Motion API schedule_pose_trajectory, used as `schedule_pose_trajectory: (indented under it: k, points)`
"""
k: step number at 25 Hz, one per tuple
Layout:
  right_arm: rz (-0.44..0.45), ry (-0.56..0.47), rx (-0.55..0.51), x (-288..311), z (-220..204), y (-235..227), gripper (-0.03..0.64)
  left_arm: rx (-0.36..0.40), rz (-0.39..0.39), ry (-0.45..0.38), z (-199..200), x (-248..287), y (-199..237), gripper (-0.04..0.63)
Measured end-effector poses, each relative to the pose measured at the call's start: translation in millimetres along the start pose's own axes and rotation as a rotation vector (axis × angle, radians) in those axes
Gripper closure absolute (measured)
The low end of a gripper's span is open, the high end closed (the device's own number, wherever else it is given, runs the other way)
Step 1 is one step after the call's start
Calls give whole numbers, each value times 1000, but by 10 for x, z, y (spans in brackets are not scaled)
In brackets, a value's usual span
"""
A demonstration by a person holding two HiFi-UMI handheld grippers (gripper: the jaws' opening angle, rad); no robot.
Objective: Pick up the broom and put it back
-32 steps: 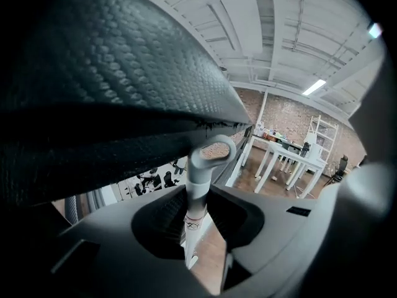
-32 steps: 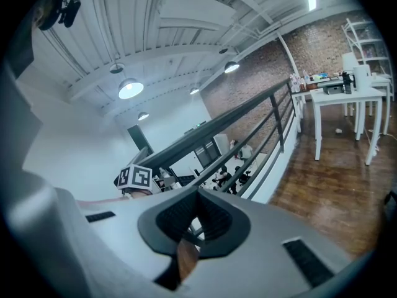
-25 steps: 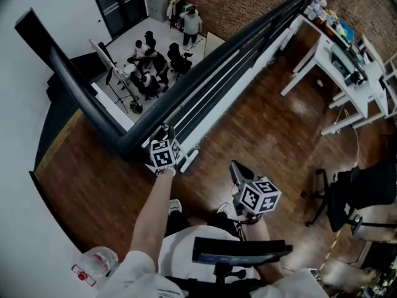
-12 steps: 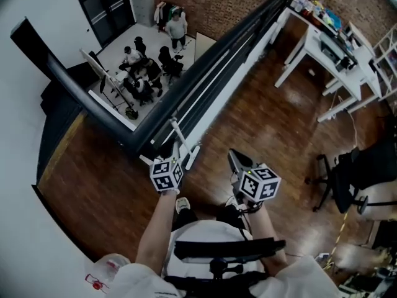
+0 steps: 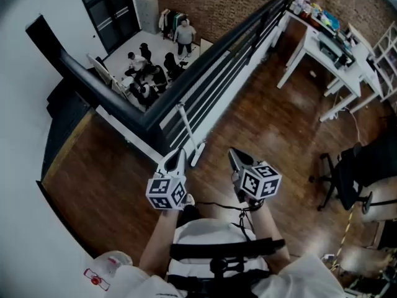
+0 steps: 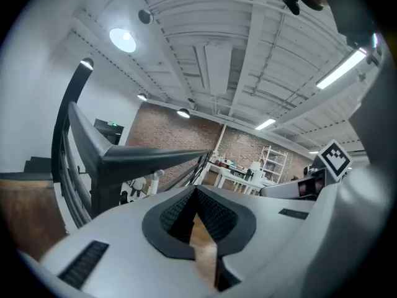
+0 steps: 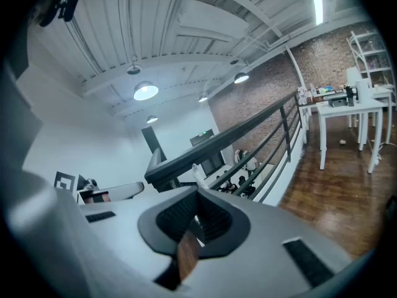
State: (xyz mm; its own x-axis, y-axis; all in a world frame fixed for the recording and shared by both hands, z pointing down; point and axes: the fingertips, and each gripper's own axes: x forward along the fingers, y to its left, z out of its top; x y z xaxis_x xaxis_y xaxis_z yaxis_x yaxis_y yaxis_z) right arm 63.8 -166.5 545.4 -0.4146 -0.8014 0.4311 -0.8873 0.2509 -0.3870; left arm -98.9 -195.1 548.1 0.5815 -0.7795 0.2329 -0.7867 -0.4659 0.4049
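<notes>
Dark, glossy wooden plank floor [image 5: 260, 141] covers the upper level. It is bounded by a black metal railing [image 5: 211, 59] with a broad flat top rail, thinner horizontal bars beneath and a white board along its foot. The railing turns a corner at the left. A red-brown brick wall [image 5: 217, 8] runs behind it. Beyond the railing, a lower level holds a group of people [image 5: 149, 73] around dark equipment. A white desk [image 5: 308, 36] on slim straight legs stands at the upper right, its top crowded with small items too small to identify. A black office chair [image 5: 347, 172] on a star base stands at the right, well apart from the railing. The broom [image 5: 190, 129] is a thin, straight white handle leaning tilted against the railing's lower bars. Its short pale head rests on the floor at the white board, and bristle detail cannot be made out. It lies just ahead of the left gripper [image 6: 194, 190], apart from it. That gripper's grey jaws, lined with black ribbed pads, have just been closing and now meet at the tips, with nothing between them. The right gripper [image 7: 197, 192], beside it and of the same build, also has its jaws together and holds nothing.
</notes>
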Motion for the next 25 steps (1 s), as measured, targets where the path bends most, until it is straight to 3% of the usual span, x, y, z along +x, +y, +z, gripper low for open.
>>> schedule_pose_trajectory:
  k: [5, 9, 14, 18, 25]
  points:
    - [21, -31, -17, -689, -191, -57, 598, 36, -43, 14, -172, -359, -790, 594]
    - [21, -39, 33, -1292, -541, -310, 600, 85, -52, 45, -387, -630, -1475, 594]
    - [36, -51, 84, -1749, -808, -349, 600, 101, -35, 59, -524, -983, -1927, 594]
    - [56, -82, 79, -1884, -790, -83, 600, 99, -45, 72, -575, -1229, -1963, 594]
    - [77, -111, 42, -1743, -787, 590, 600, 118, -42, 81, -417, -1548, -1544, 594]
